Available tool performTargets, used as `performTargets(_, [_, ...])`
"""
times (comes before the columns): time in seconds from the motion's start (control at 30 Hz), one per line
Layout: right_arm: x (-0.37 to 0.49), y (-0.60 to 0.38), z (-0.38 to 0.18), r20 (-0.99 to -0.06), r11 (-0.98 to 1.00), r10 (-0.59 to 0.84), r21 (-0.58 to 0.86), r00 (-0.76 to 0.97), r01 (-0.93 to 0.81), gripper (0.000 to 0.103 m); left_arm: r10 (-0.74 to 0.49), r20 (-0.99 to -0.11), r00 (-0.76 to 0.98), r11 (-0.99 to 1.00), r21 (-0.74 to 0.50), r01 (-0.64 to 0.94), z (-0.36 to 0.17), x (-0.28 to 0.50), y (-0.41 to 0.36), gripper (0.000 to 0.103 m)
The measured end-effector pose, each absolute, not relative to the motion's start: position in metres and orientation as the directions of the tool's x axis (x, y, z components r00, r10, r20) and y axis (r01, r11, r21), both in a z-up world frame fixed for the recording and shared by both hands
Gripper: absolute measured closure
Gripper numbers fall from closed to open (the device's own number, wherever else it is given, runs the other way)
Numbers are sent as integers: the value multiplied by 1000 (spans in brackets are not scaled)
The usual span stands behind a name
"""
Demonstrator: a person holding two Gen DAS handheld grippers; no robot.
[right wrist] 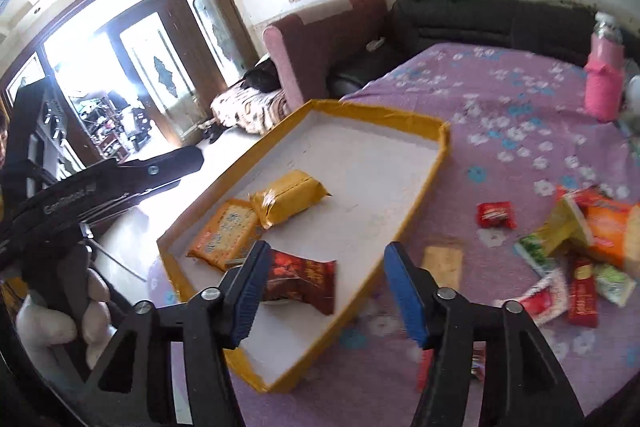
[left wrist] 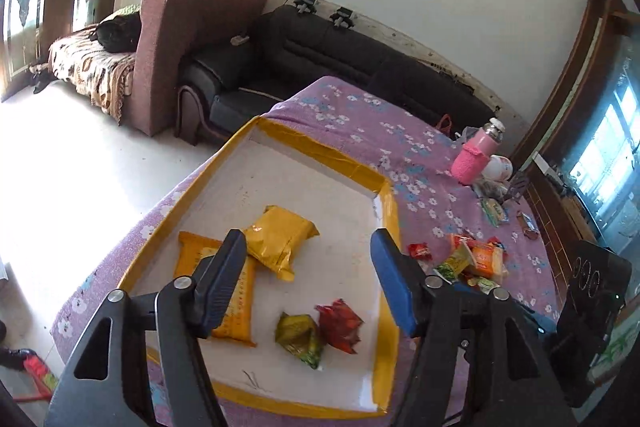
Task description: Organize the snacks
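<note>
left tongs (left wrist: 308, 283) apart, empty, over the tray (left wrist: 390, 227) | right tongs (right wrist: 326, 291) apart, empty, above the tray's near edge | four snack packets in tray, incl. red packet (right wrist: 304, 281) | loose snacks (right wrist: 580, 251) on surface beside tray | step: between drops; next: right tongs reach the pile, clamp one packet

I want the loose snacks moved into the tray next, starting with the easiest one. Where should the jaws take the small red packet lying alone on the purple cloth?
The small red packet lies flat and apart from the snack pile, so come straight down from above. Probably grip across its puffy middle, not the thin crimped ends, with the right gripper, whose jaws stand open and empty. The tray is just beside it.
</note>
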State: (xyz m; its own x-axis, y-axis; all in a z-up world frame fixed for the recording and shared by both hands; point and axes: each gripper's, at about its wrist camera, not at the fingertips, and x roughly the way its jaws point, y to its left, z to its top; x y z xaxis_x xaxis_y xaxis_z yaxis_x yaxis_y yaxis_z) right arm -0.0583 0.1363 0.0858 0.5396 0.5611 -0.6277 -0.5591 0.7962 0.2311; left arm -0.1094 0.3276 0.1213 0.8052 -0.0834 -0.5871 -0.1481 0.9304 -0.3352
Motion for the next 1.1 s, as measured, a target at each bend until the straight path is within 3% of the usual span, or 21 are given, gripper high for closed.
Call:
performTargets(0.07, [-73, 108, 91, -581, 838, 507, 158, 637, -523, 20, -102, -549, 829, 935, -339, -109, 128, -124, 305, 30])
performTargets(0.13, [-70, 76, 92, -548, 859, 492, 180, 676, -479, 15, -133, -524, 841, 928, -365, -80, 127, -134, 286, 30])
performTargets(0.23, [-57, 28, 80, -596, 876, 478, 276, 645, -395, 15, -171, -499, 850, 917, -396, -48, 118, -141, 260, 30])
performTargets(0.57, [-46, -81, 44, -649, 870, 485, 426, 586, -249, 20, -191, -576, 795, 954, -298, 13, 110, -144, 203, 30])
performTargets(0.87, [-15, -37, 31, -709, 858, 514, 431, 483, -279, 28, -233, -627, 743, 972, -176, 157, 89, -139, 158, 30])
performTargets(1.1, [23, 20, 24, -794, 921, 386, 308, 470, -237, 26, -236, -651, 722, 971, -177, 158, 77, -129, 168, 30])
